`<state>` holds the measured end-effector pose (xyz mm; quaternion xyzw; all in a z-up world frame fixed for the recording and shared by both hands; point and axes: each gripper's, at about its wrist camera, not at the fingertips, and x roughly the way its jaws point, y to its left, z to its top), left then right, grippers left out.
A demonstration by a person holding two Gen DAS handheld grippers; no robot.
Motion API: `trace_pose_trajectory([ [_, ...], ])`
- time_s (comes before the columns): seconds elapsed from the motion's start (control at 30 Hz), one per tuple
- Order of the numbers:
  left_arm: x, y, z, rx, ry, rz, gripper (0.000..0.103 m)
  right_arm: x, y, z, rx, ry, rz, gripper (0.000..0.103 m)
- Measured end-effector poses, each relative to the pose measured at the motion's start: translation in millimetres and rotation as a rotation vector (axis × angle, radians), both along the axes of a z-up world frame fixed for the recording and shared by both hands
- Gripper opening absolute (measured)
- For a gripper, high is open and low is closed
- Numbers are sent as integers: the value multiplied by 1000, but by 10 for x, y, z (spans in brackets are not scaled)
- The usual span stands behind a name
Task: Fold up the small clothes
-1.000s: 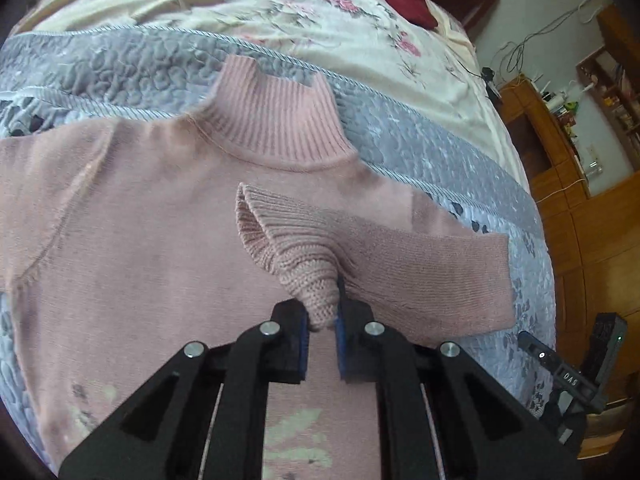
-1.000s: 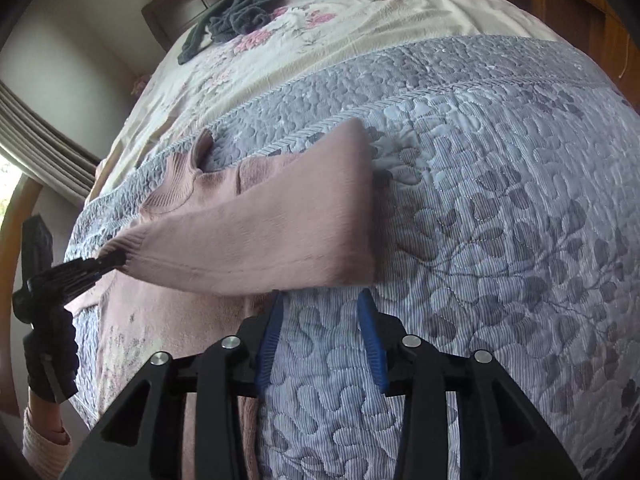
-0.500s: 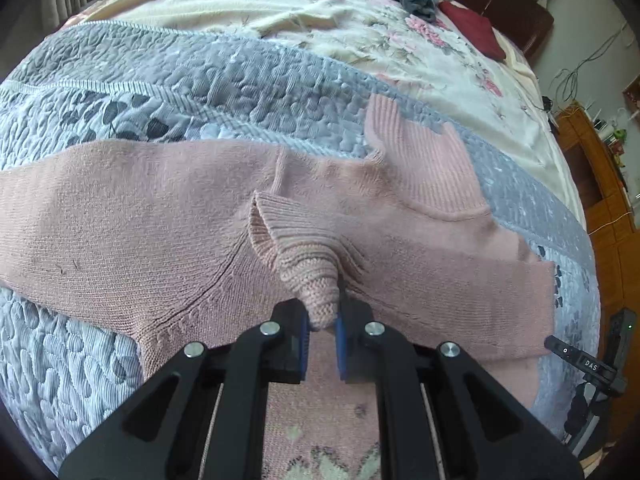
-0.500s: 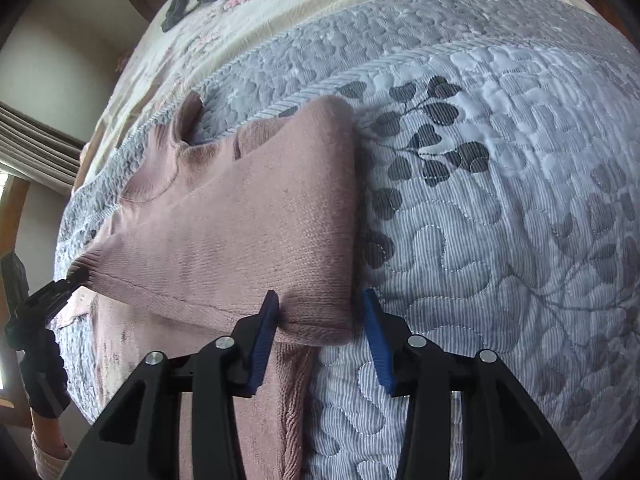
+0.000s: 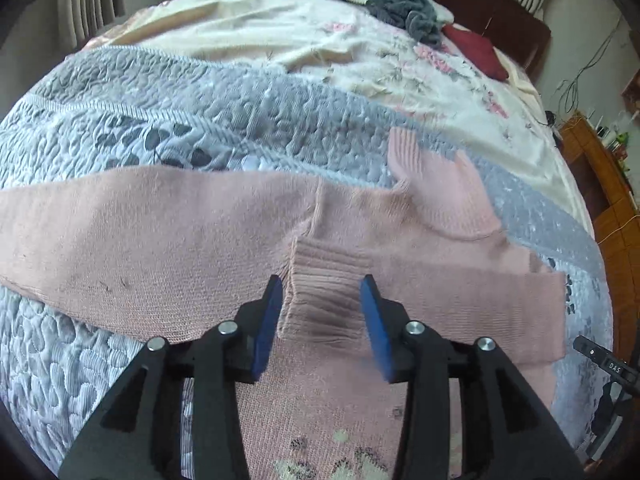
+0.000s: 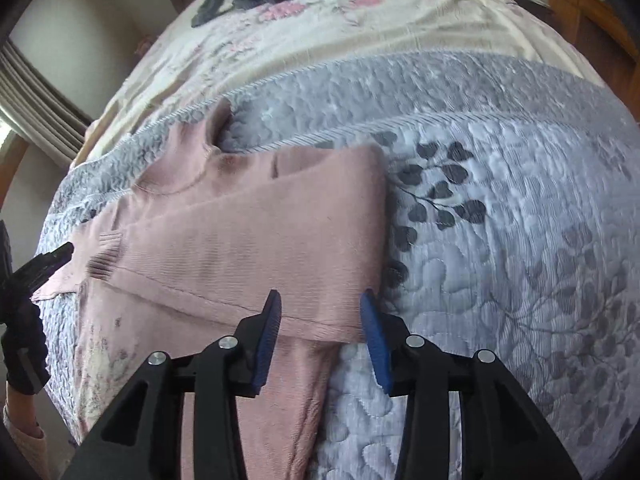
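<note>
Pink knit sweater flat on bed, front up, on grey-blue quilted bedspread. Right sleeve now folded across chest; ribbed cuff lying loose near sweater's middle. Half a second ago cuff was pinched in left claw; now released, jaws spread wide either side of it, not gripping. Cuff flattened out from a bunched tent to a slack ribbed tube. Right claw also wide, straddling the fold edge at the shoulder, apparently just above cloth; contact not clear. Edge was already between those jaws half a second ago, little change beyond a slightly closer approach.

Meaning: first sleeve fold probably done. Left sleeve still stretched straight out over bedspread, so likely next. Body fold not begun.

Materials: fine-gauge knit, soft, limp, drapes with no spring; coarser rib at cuff and at stand-up turtleneck collar. Faded floral print low on front, a few dark specks on left sleeve. Fold edge rounded, not creased, so likely to creep if nudged. Bedspread stitched in pebble relief with dark leaf motifs, soft underneath, some grip against knit.

Further out: cream floral sheet, grey crumpled garment, dark red cloth by wooden headboard. Gloved hand on left claw's handle visible at edge of right view.
</note>
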<state>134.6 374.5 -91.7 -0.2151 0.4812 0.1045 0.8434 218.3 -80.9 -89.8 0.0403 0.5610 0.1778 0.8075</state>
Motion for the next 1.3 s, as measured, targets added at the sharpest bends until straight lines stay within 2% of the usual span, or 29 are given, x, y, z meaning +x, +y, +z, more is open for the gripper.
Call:
trace_pose_trajectory([
  [0.07,58,-114,72,-5,-15,-31,43,11,158,18,33,19,34,42],
  [0.13,166,-290,14,-26,-6,-82,44,27,319,-76,27,41,57,42],
  [0.27,336,-500,-380,-61,76,-115,44,50,467,-419,10,121,52,42],
  [0.33,372,-480,-638,-59,140,-100,43,31,458,-546,-1,129,47,42],
  [0.4,357,-424,-798,-80,147,-97,42,7,441,-582,11,120,46,44],
  [0.57,318,-381,-754,-106,131,-109,42,13,480,-578,-9,120,61,45],
  [0.63,248,-293,-622,-125,119,-84,44,-12,482,-460,-4,112,49,45],
  [0.67,174,-225,-512,-134,87,-73,45,-36,495,-373,11,96,55,46],
  [0.73,-24,-22,-283,-156,17,-45,58,-137,535,-193,33,62,80,52],
  [0.8,-271,257,-105,-138,-22,6,59,-227,617,-72,45,45,109,57],
  [0.9,-693,721,4,-96,-20,95,61,-323,831,-19,69,63,161,57],
  [1.03,-1273,1453,-51,-65,31,250,61,-439,1221,-67,78,80,218,57],
  [1.17,-1806,2147,-139,-108,34,407,61,-601,1656,-150,83,100,292,57],
  [1.3,-2156,2710,-255,-168,2,531,61,-743,2049,-214,82,107,357,57],
])
